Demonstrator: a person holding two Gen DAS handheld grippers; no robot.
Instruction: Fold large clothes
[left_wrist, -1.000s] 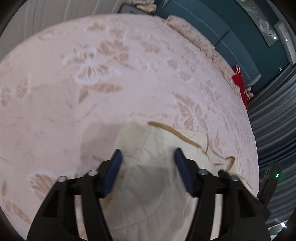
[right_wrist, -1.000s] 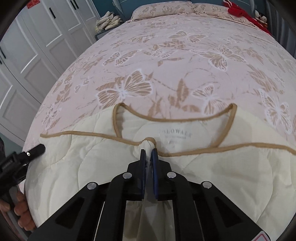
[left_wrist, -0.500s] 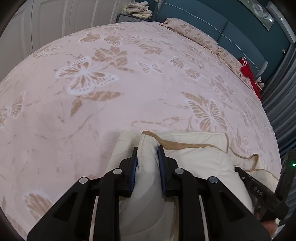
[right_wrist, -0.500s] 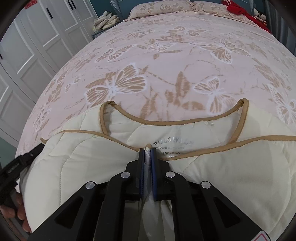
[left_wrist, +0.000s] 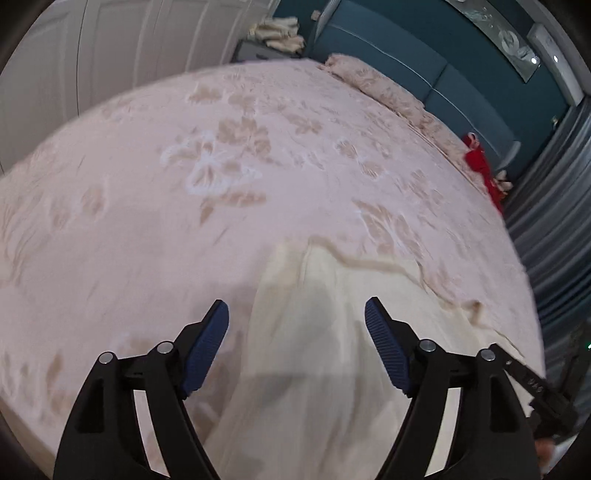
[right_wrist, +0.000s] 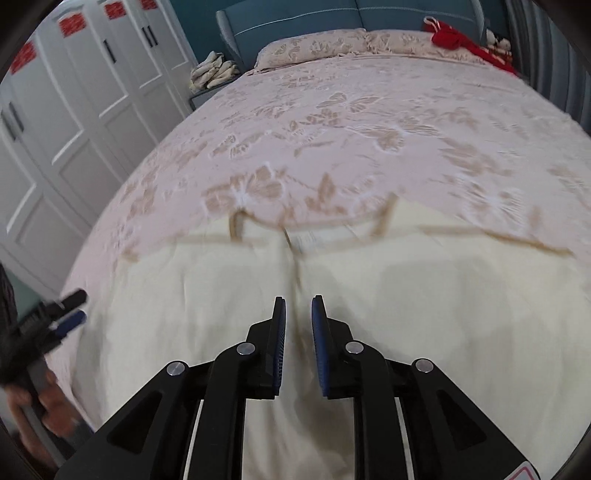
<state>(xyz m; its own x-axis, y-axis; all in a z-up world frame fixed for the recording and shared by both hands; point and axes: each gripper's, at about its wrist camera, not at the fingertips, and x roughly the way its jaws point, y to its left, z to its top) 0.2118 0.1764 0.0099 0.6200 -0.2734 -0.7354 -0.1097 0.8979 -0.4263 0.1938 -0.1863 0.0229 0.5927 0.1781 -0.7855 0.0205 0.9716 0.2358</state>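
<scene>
A cream quilted garment with tan trim (right_wrist: 406, 295) lies spread flat on the near end of the bed, its neckline facing away from me. It also shows in the left wrist view (left_wrist: 314, 332). My left gripper (left_wrist: 296, 314) is wide open above the garment's left edge and holds nothing. My right gripper (right_wrist: 298, 306) is open by a narrow gap above the garment's middle, just behind the front opening, and holds nothing. The left gripper also shows at the left edge of the right wrist view (right_wrist: 70, 310).
The bed has a pink butterfly-print cover (right_wrist: 351, 122). Pillows (right_wrist: 314, 48) and a red item (right_wrist: 454, 37) lie at the far end. White wardrobe doors (right_wrist: 74, 110) stand to the left. Folded cloths (right_wrist: 214, 72) sit on a bedside stand. Grey curtains (left_wrist: 554, 229) hang on the right.
Both grippers have let go of the garment and drawn back. The left jaws opened wide, the right jaws opened a little. The garment now lies flat on the bed.
</scene>
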